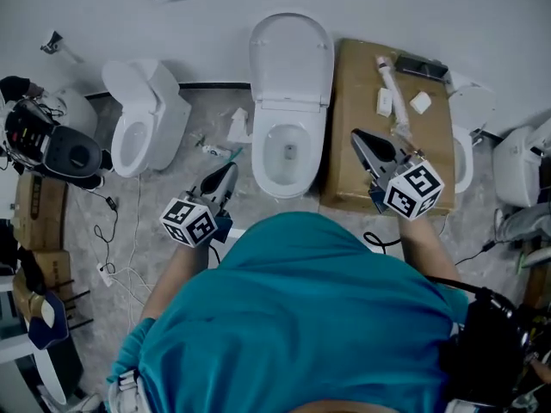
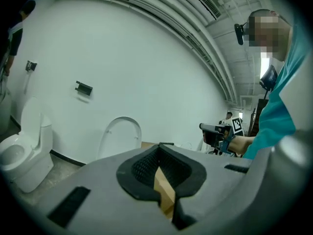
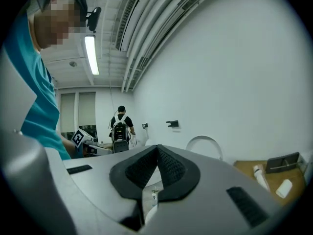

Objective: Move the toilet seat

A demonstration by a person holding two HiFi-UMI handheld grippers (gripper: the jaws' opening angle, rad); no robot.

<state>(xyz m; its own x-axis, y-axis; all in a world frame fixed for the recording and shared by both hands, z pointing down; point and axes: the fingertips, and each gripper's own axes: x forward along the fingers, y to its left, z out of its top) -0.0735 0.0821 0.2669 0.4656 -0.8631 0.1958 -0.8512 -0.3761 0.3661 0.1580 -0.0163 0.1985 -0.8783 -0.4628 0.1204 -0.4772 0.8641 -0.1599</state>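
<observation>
Several toilets line the white wall. The middle toilet sits straight ahead of you, bowl open. Its toilet seat stands raised, leaning back toward the wall, well apart from both tools. In the left gripper view it shows as a white arch beyond the jaws.

Cardboard box just right of that toilet, top face up. A second toilet stands off to the left, lid up.

Left tool: you hold it above the floor, near the left front of the middle bowl. Jaws closed tip to tip, nothing between them.

Right tool: it hangs over the box's near half in the head view. Jaws pressed together the same way, gripping nothing. Neither tool touches the toilet.

On the box top: a dark flat object at the far edge and small white items beside it. Thin white cables trail across the floor at left.
</observation>
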